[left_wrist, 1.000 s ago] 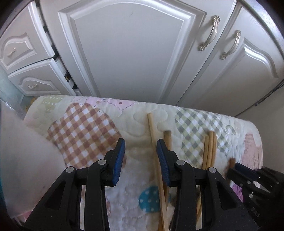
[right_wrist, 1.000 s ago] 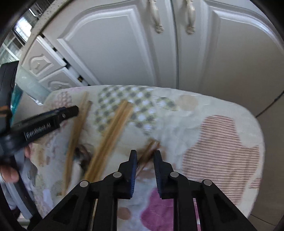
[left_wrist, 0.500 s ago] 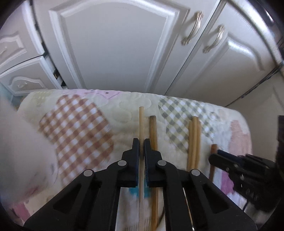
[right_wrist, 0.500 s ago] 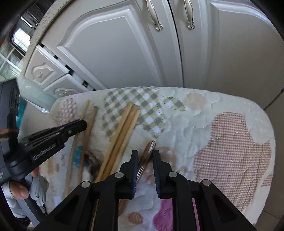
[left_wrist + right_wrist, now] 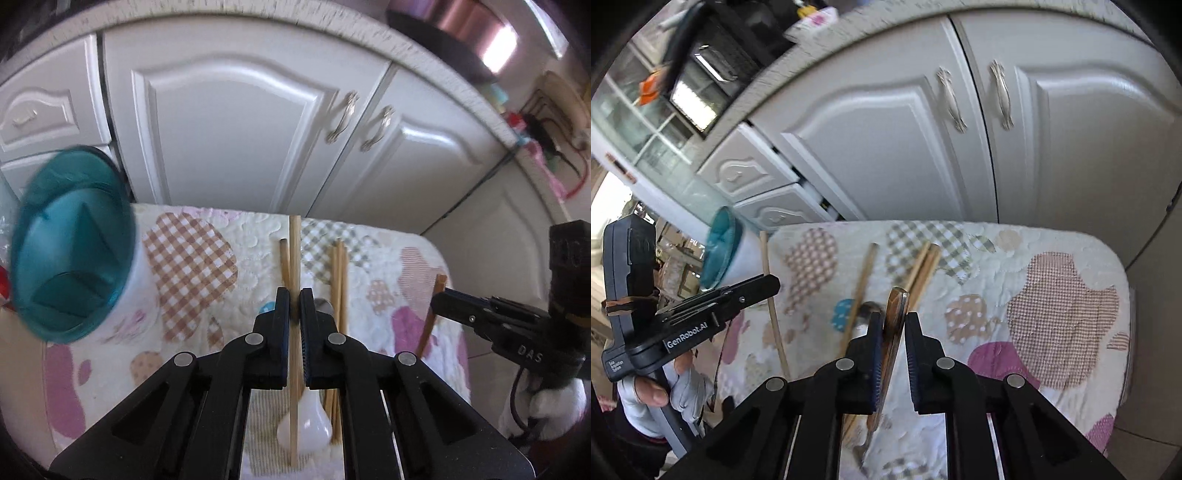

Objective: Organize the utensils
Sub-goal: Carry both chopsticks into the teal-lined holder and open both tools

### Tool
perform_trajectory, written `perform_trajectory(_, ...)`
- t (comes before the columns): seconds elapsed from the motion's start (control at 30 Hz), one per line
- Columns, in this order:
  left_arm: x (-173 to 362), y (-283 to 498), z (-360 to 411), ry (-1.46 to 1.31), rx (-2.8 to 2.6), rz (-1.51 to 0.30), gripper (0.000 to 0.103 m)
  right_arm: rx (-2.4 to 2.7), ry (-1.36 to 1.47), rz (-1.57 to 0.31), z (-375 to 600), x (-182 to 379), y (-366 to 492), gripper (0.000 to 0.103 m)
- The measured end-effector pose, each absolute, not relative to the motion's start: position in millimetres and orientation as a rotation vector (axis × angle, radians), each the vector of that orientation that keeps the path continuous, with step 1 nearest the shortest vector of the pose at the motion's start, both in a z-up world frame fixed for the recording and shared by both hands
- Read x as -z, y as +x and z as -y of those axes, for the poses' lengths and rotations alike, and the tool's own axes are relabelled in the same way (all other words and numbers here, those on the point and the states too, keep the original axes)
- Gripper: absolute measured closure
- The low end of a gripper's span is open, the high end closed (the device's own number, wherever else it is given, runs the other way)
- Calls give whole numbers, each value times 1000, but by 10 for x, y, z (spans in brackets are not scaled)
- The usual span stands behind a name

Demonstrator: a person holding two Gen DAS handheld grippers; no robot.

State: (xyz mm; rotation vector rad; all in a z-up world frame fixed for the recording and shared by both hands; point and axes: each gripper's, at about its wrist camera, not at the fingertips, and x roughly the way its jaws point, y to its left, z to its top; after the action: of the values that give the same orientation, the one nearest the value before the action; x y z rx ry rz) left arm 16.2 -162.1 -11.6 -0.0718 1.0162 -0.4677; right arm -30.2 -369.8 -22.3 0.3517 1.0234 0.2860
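Note:
My left gripper [image 5: 294, 295] is shut on a light wooden chopstick [image 5: 294, 251] and holds it lifted above the quilted mat [image 5: 192, 258]. It also shows in the right wrist view [image 5: 768, 280] with the chopstick [image 5: 772, 295]. My right gripper [image 5: 893, 321] is shut on a brown-handled utensil [image 5: 895, 321], lifted off the mat; it shows in the left wrist view [image 5: 439, 299] too. A teal-rimmed white holder cup [image 5: 74, 247] stands at the mat's left. More chopsticks [image 5: 340, 277] and one single chopstick [image 5: 283, 262] lie on the mat, with a white spoon [image 5: 310, 428] below my left gripper.
White cabinet doors [image 5: 229, 122] with metal handles stand right behind the mat. Drawers [image 5: 757, 184] are at the left. A countertop with a pot [image 5: 443, 22] runs above. A gloved hand [image 5: 661, 391] holds the left gripper.
My left gripper has closed on the light chopstick and lifted it. My right gripper has lifted the brown-handled utensil. Both views have risen; the teal cup has come into view at the left.

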Motion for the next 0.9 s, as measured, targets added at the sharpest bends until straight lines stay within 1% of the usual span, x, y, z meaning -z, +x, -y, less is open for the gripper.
perform_trajectory(0.3, -362, -198, 1070, -112, 479, -913, 99, -369, 269, -927, 3380, -327, -735, 93)
perform_trajectory(0.47, -677, -310, 776, -149, 465, -838, 99, -399, 234, -898, 3248, -517, -868, 93)
perform_trajectory(0.73, -1326, -209, 304, -207, 364, -636, 99, -489, 163, -792, 2913, -1136, -758, 93)
perform_trajectory(0.9, -1489, -2, 118, -200, 264, -554, 99, -554, 136, -718, 2621, -1533, -498, 93)
